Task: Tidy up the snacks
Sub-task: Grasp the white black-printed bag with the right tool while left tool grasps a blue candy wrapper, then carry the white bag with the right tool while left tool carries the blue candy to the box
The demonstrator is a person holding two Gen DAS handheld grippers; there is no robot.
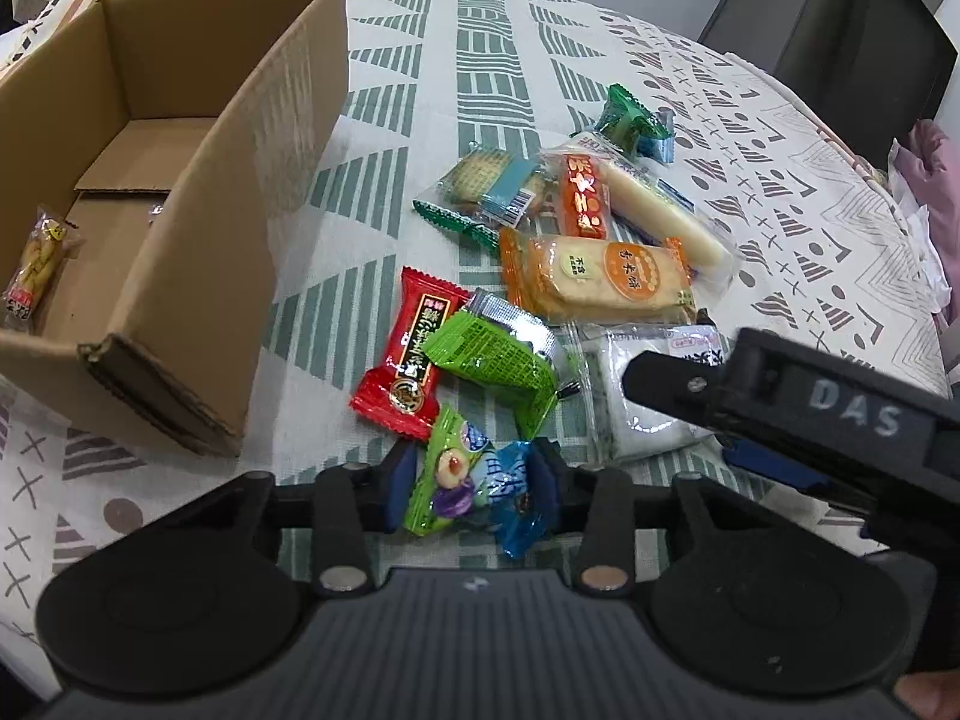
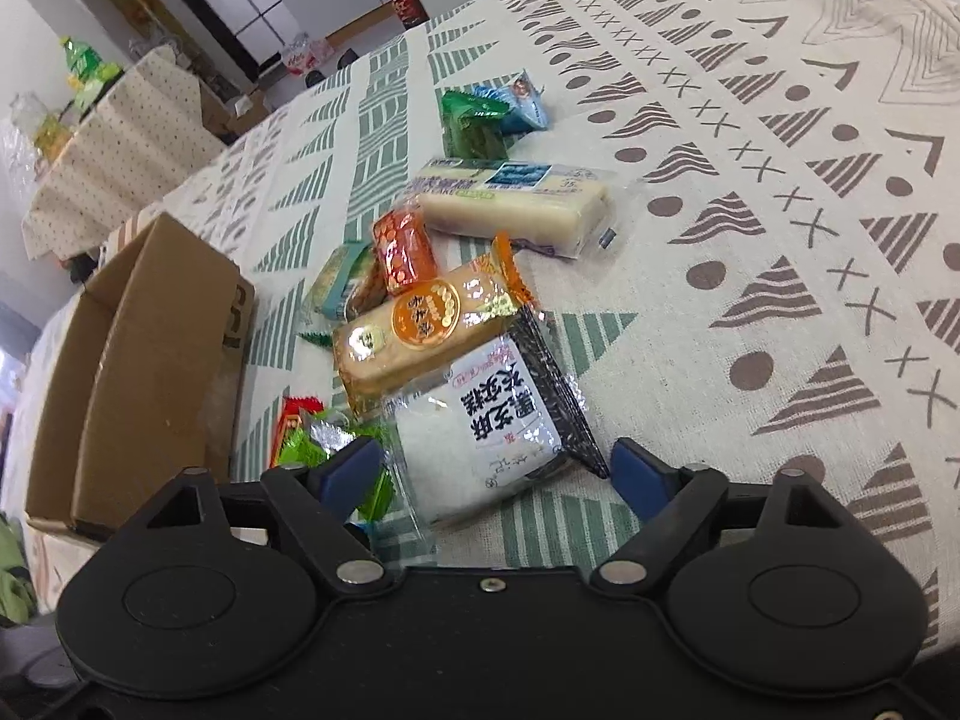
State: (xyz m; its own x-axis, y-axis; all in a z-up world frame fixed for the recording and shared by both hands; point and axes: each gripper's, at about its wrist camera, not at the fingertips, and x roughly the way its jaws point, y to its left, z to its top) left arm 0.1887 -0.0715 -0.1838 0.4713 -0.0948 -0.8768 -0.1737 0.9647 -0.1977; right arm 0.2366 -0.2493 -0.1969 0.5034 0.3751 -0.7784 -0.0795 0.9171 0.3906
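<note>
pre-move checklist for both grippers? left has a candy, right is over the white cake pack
1. Left gripper shut on candy: ok.
2. One item only in left: cannot tell; a blue wrapper sits at the pads too.
3. Box open with room: ok.
4. Right gripper open: ok.
5. White cake pack between right fingers: ok.
6. Pack free of neighbours: not ok; the orange biscuit pack overlaps it.

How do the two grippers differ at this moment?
The left gripper has its jaws closed on a green and blue candy packet; the right gripper has its jaws wide open around a white rice cake packet, not yet pinching it. Both are low over the patterned tablecloth.
</note>
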